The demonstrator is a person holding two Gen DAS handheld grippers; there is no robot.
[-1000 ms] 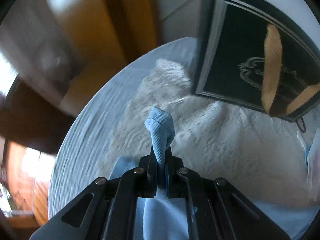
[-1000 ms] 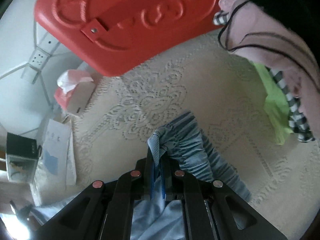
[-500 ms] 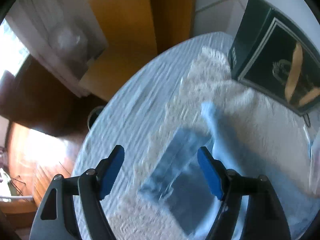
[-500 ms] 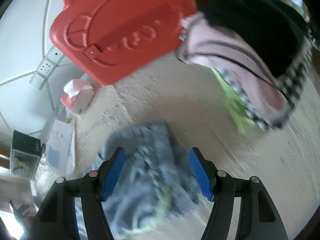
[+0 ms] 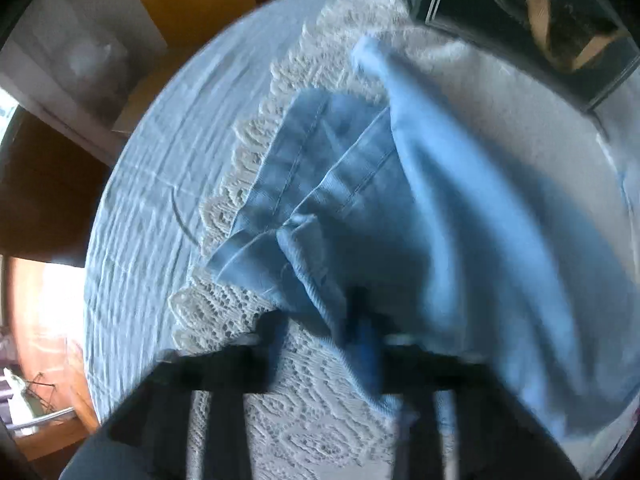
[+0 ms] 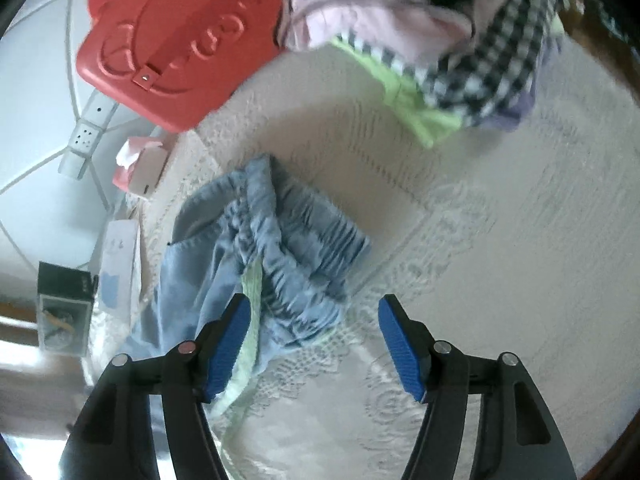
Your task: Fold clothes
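A pair of light blue shorts (image 6: 280, 248) with a gathered elastic waistband lies crumpled on the cream lace cloth (image 6: 460, 240). My right gripper (image 6: 314, 308) hangs open just above the waistband's near edge, with its left pad (image 6: 228, 344) over the fabric and nothing held. In the left wrist view the shorts (image 5: 420, 200) show their stitched leg hems at the left. My left gripper (image 5: 322, 320) is blurred by motion. A fold of the blue fabric lies between its fingers, which stand partly together.
A red plastic case (image 6: 180, 40) leans at the back. Beside it lies a pile of pink, checked and green clothes (image 6: 460, 52). A tissue box (image 6: 140, 168) and a power strip (image 6: 88, 136) sit at the left. A dark box with gold ribbon (image 5: 540, 20) stands beyond the shorts. The round table's edge (image 5: 120, 220) curves off to the left.
Both grippers let go of the shorts, which dropped onto the lace cloth. The right gripper stays open and has drawn back. The left gripper has moved back onto the fabric, its fingers closer together.
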